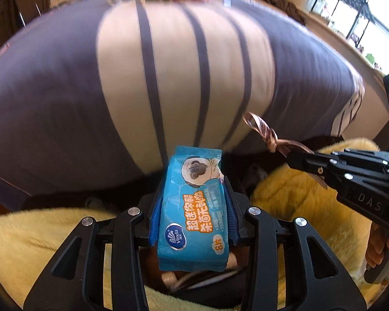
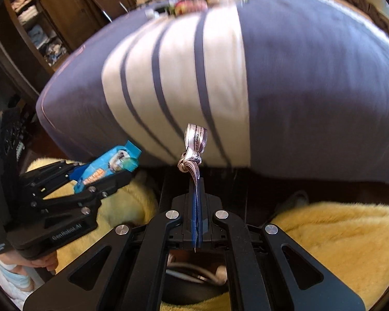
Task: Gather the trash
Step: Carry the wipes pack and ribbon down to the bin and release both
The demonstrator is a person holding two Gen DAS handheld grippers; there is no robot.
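Note:
My left gripper is shut on a blue wet-wipe packet with a cartoon face and orange lettering, held lengthwise between the blue pads. It also shows in the right wrist view, at the left. My right gripper is shut on a knotted striped ribbon that sticks up beyond the fingertips. The ribbon shows in the left wrist view too, at the tip of the right gripper. Both grippers hover in front of a bed.
A bed with a purple and cream striped cover fills the view ahead. Yellow fluffy fabric lies below both grippers. Cables lie under the grippers. A wooden shelf with folded clothes stands far left; a window at the right.

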